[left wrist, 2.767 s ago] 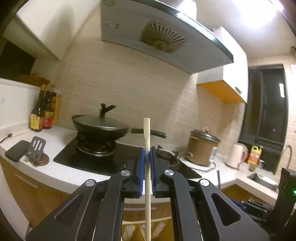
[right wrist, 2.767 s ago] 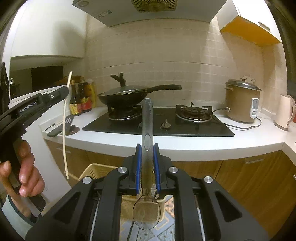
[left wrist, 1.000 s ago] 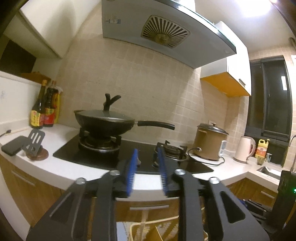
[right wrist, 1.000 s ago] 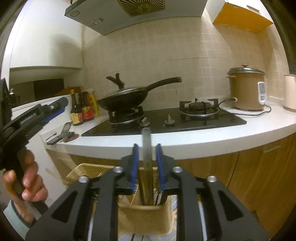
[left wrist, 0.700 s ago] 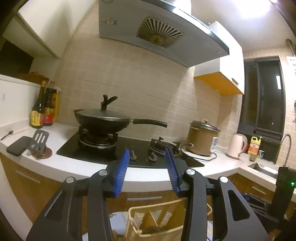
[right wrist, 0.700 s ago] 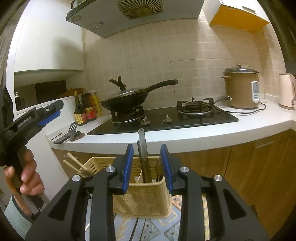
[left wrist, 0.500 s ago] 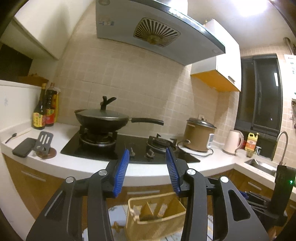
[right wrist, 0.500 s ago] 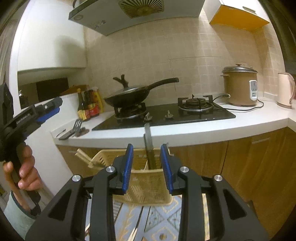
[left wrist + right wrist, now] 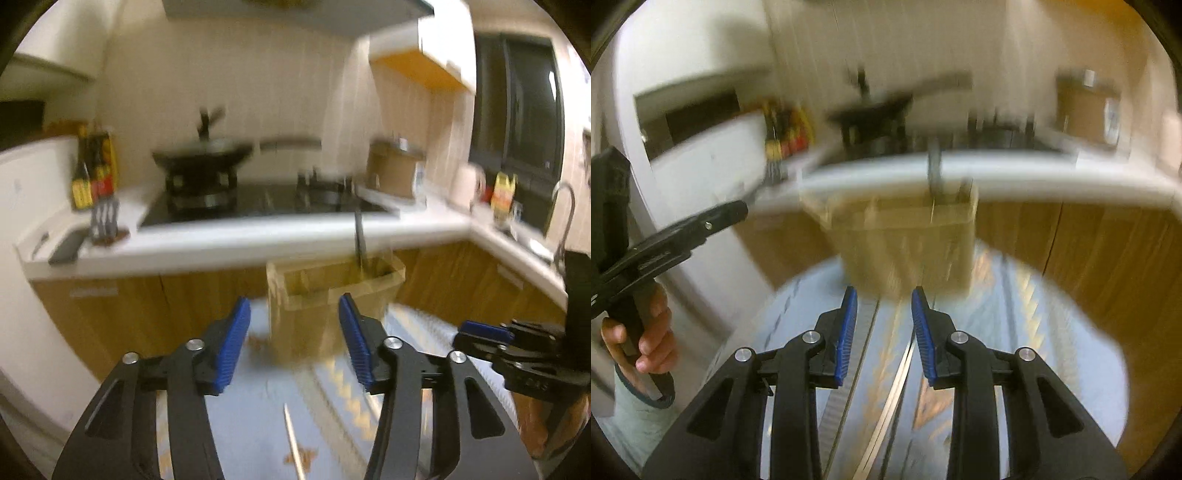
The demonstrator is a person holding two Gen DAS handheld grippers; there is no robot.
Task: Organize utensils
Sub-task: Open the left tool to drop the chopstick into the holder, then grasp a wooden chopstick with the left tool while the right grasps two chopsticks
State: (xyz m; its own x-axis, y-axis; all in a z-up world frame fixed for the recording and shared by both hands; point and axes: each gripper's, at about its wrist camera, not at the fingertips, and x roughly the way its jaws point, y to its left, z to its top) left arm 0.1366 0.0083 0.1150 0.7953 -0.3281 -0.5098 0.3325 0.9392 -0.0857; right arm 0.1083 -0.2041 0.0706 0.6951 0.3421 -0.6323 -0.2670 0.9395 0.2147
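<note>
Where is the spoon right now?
The spoon stands upright in the right end of the basket on the table, below the counter edge, ahead of both open grippers.

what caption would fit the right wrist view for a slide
Empty right gripper open above long metal utensils on the patterned blue mat, facing a blurred beige woven utensil basket holding one upright utensil.

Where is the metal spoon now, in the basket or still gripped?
In the basket. The spoon handle stands up from its right compartment; the right gripper is open and empty.
</note>
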